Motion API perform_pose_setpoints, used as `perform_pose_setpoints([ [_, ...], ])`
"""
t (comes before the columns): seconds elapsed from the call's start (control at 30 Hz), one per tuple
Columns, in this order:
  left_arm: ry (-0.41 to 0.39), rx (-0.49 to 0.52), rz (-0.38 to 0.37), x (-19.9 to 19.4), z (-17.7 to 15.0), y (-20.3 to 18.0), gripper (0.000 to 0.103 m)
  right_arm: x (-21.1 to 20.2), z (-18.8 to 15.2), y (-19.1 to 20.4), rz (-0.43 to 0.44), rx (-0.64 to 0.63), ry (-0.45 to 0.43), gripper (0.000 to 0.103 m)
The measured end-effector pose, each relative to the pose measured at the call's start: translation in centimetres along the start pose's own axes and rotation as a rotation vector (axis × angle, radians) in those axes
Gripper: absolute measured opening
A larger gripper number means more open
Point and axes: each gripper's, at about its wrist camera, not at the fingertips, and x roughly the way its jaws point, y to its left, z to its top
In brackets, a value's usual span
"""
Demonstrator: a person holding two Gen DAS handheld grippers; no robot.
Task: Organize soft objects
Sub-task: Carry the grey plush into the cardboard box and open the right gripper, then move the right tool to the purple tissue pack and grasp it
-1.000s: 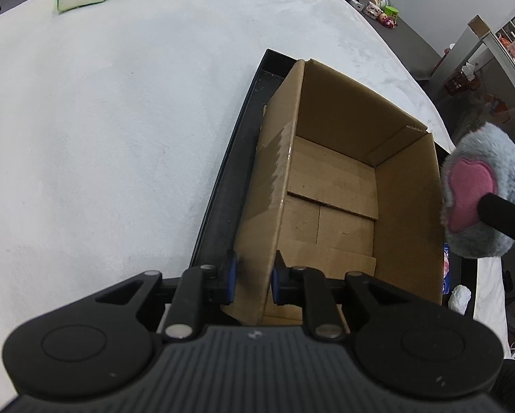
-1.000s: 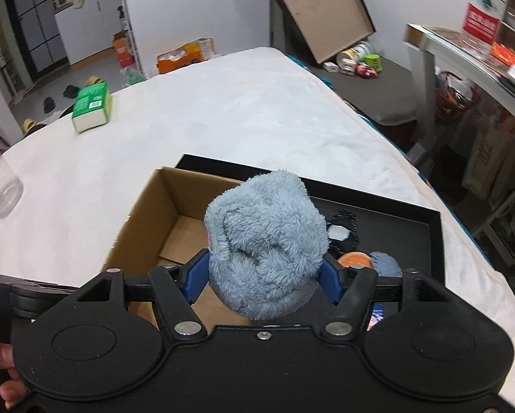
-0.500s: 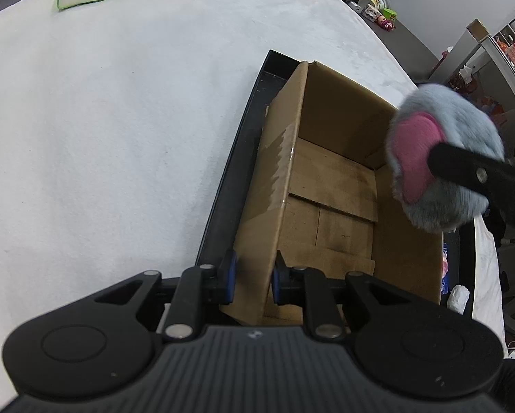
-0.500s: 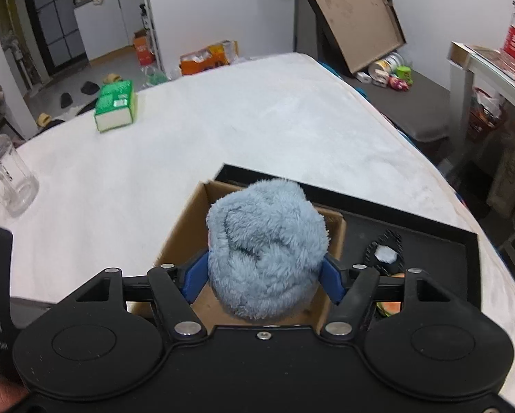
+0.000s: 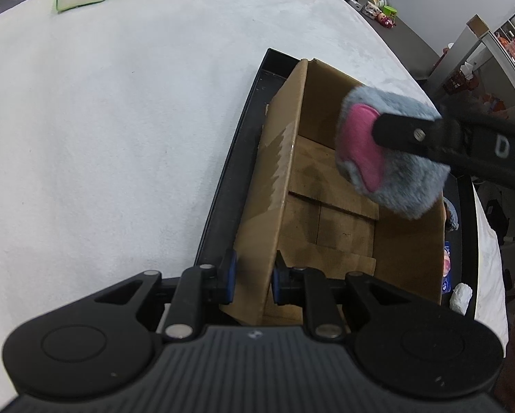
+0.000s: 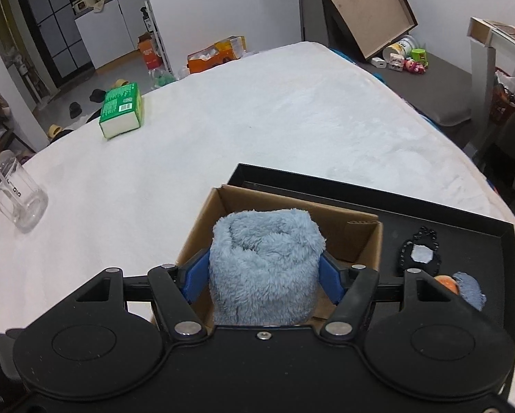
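An open cardboard box point(image 5: 329, 186) stands in a black tray point(image 5: 223, 192) on the white table. My left gripper point(image 5: 252, 275) is shut on the box's near left wall point(image 5: 274, 179). My right gripper point(image 6: 264, 272) is shut on a fluffy grey-blue plush toy point(image 6: 264, 268) with a pink patch point(image 5: 360, 144), held above the box's open top point(image 6: 346, 234). In the left wrist view the plush point(image 5: 405, 175) hangs over the box's right side with the right gripper's finger point(image 5: 415, 134) across it.
A green packet point(image 6: 123, 110) lies far back on the table. A clear glass jar point(image 6: 16, 199) stands at the left. In the tray right of the box lie a black beaded item point(image 6: 420, 254), an orange piece point(image 6: 446, 282) and a blue fluffy piece point(image 6: 470, 289).
My right gripper has carried the plush leftward from beside the box to over its open top. My left gripper has kept its hold on the box wall.
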Motion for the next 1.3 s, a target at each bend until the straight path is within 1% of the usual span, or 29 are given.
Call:
perform_pose_setpoints([
  [0.1, 0.002, -0.009, -0.002, 0.0, 0.0, 0.2, 0.018, 0.3, 0.3, 0.4, 0.028, -0.014, -0.004, 0.067],
  [0.17, 0.004, -0.010, 0.001, 0.0, 0.1, 0.2, 0.018, 0.5, 0.3, 0.6, 0.029, -0.025, 0.006, 0.076],
  [0.27, 0.007, -0.008, 0.011, 0.2, 0.1, 0.0, 0.018, 0.5, 0.1, 0.4, 0.033, -0.023, 0.005, 0.076],
  [0.47, 0.014, -0.019, 0.001, 0.3, 0.2, 0.2, 0.018, -0.4, -0.4, -0.5, 0.038, -0.004, 0.016, 0.076],
  [0.63, 0.020, -0.008, 0.008, 0.5, 0.4, 0.0, 0.018, -1.9, -1.0, -1.5, 0.030, -0.003, -0.005, 0.076],
  [0.83, 0.013, 0.005, 0.031, 0.4, 0.2, -0.5, 0.019, -3.7, -2.0, -4.0, -0.002, 0.046, -0.034, 0.076],
  [0.9, 0.018, 0.002, 0.036, 0.4, 0.2, -0.5, 0.022, -4.2, -2.5, -5.0, -0.021, 0.061, -0.044, 0.076],
  [1.0, 0.019, 0.004, 0.051, 0.3, 0.1, -0.8, 0.029, -4.7, -3.4, -6.7, -0.045, 0.093, -0.050, 0.076],
  [1.07, 0.016, 0.018, 0.060, 0.2, 0.1, -1.0, 0.038, -4.7, -3.9, -7.8, -0.056, 0.113, -0.047, 0.076],
  [1.13, 0.018, 0.030, 0.076, 0.1, 0.0, -1.4, 0.044, -4.7, -4.4, -8.9, -0.068, 0.131, -0.042, 0.076],
  [1.23, 0.007, 0.045, 0.105, -0.1, -0.3, -1.9, 0.049, -4.6, -5.4, -10.4, -0.078, 0.160, -0.029, 0.076],
  [1.3, 0.003, 0.055, 0.120, -0.2, -0.3, -2.2, 0.052, -4.5, -6.2, -11.3, -0.081, 0.176, -0.022, 0.078],
])
